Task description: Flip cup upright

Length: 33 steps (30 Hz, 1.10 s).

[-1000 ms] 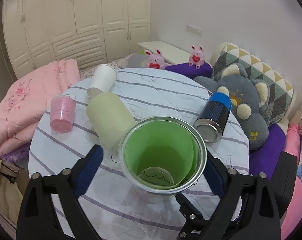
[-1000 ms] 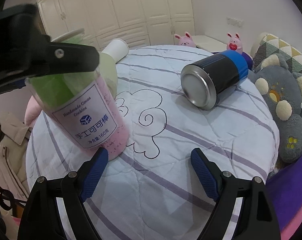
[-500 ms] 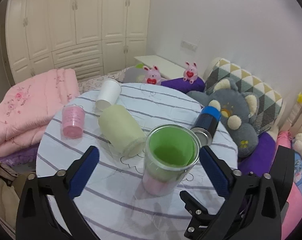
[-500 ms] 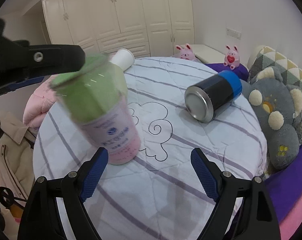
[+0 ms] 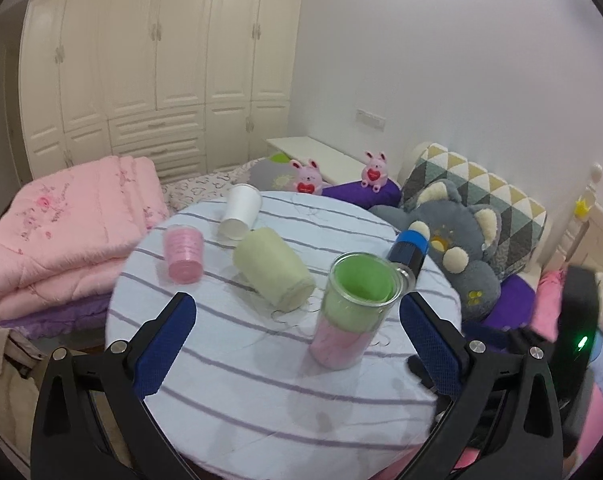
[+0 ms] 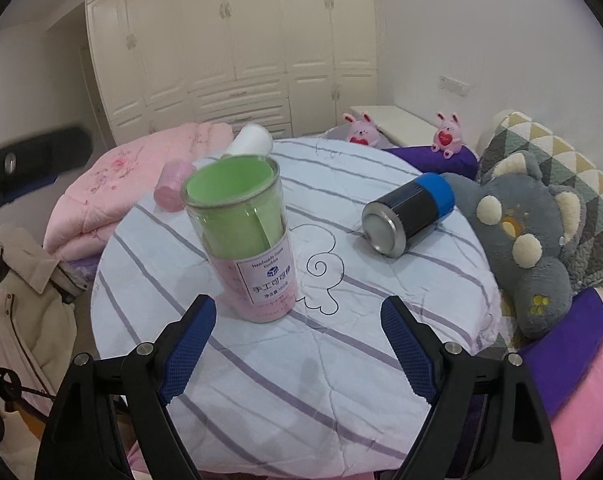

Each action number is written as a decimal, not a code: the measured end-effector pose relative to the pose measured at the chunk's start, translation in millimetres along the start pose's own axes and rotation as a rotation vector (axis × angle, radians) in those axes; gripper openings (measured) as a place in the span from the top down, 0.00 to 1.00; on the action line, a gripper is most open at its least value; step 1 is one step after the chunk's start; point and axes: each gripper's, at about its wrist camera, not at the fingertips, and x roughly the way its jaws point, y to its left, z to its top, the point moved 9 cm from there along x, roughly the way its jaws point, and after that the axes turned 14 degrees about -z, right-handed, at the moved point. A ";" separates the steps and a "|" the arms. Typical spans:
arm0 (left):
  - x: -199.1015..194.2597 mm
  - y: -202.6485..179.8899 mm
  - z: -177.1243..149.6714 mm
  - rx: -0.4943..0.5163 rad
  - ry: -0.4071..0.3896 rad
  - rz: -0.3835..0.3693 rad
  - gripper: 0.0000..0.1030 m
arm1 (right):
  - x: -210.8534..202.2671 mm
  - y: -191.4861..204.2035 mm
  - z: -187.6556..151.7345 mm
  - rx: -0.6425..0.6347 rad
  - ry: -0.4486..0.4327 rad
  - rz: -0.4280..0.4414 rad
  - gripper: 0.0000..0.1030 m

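A clear cup with green and pink paper inside stands upright on the round striped table, mouth up; it also shows in the right wrist view. My left gripper is open and empty, pulled back above and in front of the cup. My right gripper is open and empty, low over the table's near edge, to the cup's right. A black and blue can lies on its side. A pale yellow cup and a white paper cup also lie on their sides.
A pink cup sits upside down at the table's left. A folded pink quilt lies to the left, a grey plush bear and patterned pillow to the right. A beige coat hangs at the lower left.
My left gripper let go of the green and pink cup, which now stands upright on the table, and drew back and up. My right gripper also rose and backed off a little.
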 end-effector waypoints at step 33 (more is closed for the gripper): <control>-36.0 -5.7 -9.2 0.124 -0.128 -0.064 0.00 | -95.8 -13.4 44.2 0.130 -0.367 -0.205 0.17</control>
